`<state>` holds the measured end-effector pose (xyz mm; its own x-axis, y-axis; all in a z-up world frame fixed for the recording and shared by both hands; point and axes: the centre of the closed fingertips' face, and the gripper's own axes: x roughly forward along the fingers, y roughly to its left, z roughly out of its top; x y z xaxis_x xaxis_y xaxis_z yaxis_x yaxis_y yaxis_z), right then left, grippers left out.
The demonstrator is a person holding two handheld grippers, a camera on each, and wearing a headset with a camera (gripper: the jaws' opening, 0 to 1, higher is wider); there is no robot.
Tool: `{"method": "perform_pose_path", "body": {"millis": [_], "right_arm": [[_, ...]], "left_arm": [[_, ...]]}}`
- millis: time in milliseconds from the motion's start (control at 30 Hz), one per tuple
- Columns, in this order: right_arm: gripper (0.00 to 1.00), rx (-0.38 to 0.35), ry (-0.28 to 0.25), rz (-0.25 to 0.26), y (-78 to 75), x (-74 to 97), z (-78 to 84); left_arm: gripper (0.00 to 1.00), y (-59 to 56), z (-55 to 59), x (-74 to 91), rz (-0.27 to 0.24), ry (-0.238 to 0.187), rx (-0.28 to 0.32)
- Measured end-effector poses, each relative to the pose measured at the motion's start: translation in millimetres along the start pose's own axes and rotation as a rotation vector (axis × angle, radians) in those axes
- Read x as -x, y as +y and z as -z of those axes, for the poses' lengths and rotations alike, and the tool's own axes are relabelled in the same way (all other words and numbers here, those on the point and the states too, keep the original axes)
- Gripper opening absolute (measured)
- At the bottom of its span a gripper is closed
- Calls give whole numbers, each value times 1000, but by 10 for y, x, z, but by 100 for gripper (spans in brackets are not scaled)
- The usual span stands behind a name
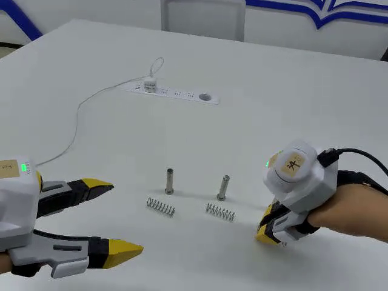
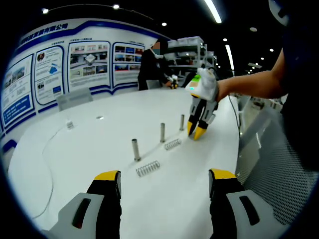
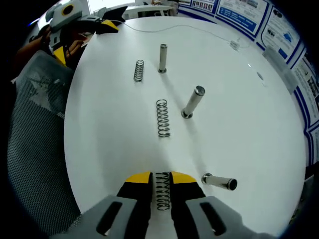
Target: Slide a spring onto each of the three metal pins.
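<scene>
Surveying the white tabletop, we judge no spring fitted yet: our left tool gapes empty, the three short cylindrical steel pins stand bare, and our right tool is clamped on one coiled wire spring beside the nearest pin, while two loose springs lie by the others.

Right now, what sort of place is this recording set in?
Probably an exhibition or demo hall: illustrated display boards along one side, spotlights overhead, and a large white table for the work.
</scene>
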<state>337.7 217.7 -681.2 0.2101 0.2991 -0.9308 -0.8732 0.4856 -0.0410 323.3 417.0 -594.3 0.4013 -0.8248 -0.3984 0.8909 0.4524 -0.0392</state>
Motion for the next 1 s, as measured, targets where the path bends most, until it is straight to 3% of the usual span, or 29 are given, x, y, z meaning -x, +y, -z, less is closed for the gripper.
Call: {"method": "perform_pose_path", "body": {"millis": [433,700,1000], "right_arm": [[12,-17,8,-37,19,-7,3],[12,-10,12,-22,14,6,16],[12,-31,-46,7,-28,152,-45]], "left_arm": [[73,-2,7,1,1,1,2],[73,-9,-11,-1,4,-2,-2],[72,-13,-28,5,5,-2,-7]]}}
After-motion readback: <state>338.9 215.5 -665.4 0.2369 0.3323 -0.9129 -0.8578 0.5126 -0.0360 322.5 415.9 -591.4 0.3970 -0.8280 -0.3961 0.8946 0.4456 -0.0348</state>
